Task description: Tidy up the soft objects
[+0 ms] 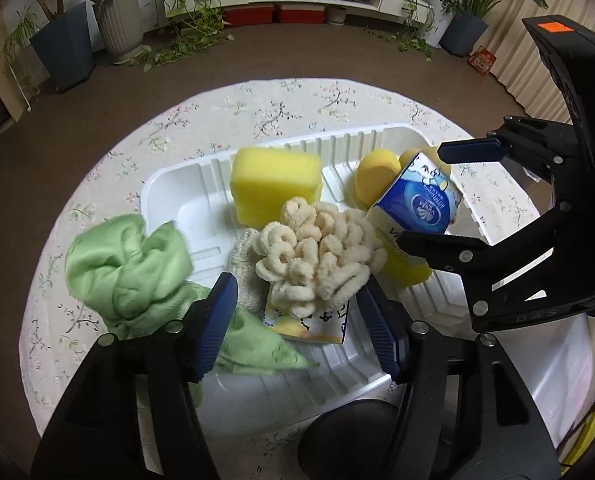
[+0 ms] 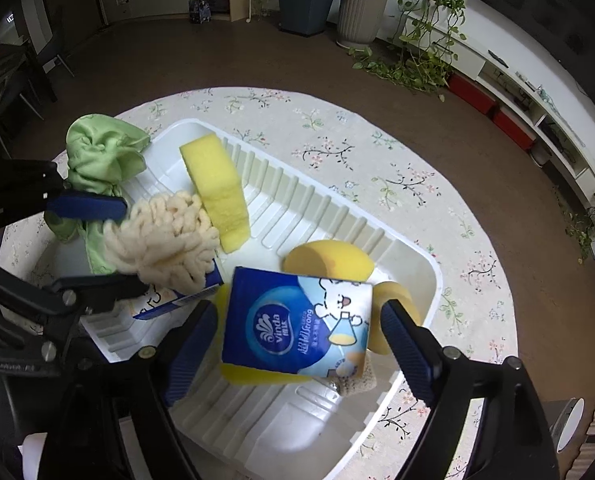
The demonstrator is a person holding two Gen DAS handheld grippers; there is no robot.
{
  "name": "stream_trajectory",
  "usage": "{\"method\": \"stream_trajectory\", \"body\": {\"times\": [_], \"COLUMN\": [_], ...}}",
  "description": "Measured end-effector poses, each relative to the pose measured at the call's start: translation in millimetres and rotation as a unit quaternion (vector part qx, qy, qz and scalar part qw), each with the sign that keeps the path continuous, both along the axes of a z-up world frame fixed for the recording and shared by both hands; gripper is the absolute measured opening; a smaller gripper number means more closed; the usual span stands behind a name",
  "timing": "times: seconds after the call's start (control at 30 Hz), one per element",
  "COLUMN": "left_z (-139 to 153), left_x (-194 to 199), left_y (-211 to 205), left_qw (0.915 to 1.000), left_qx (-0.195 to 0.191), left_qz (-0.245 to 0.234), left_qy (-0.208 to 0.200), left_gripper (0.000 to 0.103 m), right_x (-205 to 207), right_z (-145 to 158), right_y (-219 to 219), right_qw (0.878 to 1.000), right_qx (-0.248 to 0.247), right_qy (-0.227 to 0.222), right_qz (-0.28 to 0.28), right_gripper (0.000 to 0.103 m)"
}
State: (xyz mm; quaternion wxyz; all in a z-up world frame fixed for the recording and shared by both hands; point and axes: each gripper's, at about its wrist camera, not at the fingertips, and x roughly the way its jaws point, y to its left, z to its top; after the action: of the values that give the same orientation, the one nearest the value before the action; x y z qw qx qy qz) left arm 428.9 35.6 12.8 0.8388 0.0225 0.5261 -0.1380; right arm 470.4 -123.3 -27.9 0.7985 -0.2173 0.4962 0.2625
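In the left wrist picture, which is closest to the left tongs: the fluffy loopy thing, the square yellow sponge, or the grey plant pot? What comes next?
From the left tongs:
1. The fluffy loopy thing, right between the tips.
2. The square yellow sponge, behind it in the white tray.
3. The grey plant pot, far off on the floor, upper left.

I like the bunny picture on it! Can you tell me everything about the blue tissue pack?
The blue tissue pack is a soft, shiny plastic-wrapped packet with a round Vinda logo, a white cartoon animal and a yellow flask printed on it. It sits tilted in the white tray, propped on a yellow sponge beneath it, with a round yellow sponge just behind. It lies between the open jaws of the right gripper, whose pads do not press on it.
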Motion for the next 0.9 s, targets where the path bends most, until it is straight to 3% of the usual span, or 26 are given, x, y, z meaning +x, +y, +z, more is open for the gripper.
{"method": "stream_trajectory", "body": {"times": [0.07,0.2,0.3,0.33,0.4,0.63,0.9], "left_z": [3.5,10.5,19.1,24.5,34.8,75.8,98.8], "left_x": [-2.2,-6.6,-12.8,-17.4,-27.1,-83.6,-167.1], "left_y": [1.2,5.7,8.7,10.8,13.2,10.9,-1.6], "left_qw": [1.0000,0.9999,0.9996,0.9993,0.9982,0.9886,0.9738], "left_qx": [0.002,-0.001,-0.002,-0.004,-0.004,0.025,0.035], "left_qz": [0.003,0.009,0.015,0.020,0.027,0.056,0.091], "left_qy": [-0.005,-0.013,-0.024,-0.032,-0.053,-0.138,-0.205], "left_gripper": [0.060,0.075,0.079,0.092,0.101,0.101,0.101], "right_x": [-1.6,-4.1,-7.4,-9.0,-13.0,-51.9,-139.5], "right_z": [3.2,10.0,19.5,24.3,33.7,77.0,102.1], "right_y": [0.2,-1.8,-7.3,-10.5,-16.8,-49.9,-83.9], "right_qw": [1.000,1.000,1.000,1.000,0.999,0.994,0.980], "right_qx": [0.000,-0.005,-0.002,0.000,0.003,0.038,0.106], "right_qy": [-0.003,-0.009,-0.018,-0.023,-0.034,-0.091,-0.145], "right_qz": [0.001,-0.002,-0.008,-0.011,-0.019,-0.047,-0.086], "right_gripper": [0.086,0.086,0.086,0.086,0.086,0.091,0.092]}}
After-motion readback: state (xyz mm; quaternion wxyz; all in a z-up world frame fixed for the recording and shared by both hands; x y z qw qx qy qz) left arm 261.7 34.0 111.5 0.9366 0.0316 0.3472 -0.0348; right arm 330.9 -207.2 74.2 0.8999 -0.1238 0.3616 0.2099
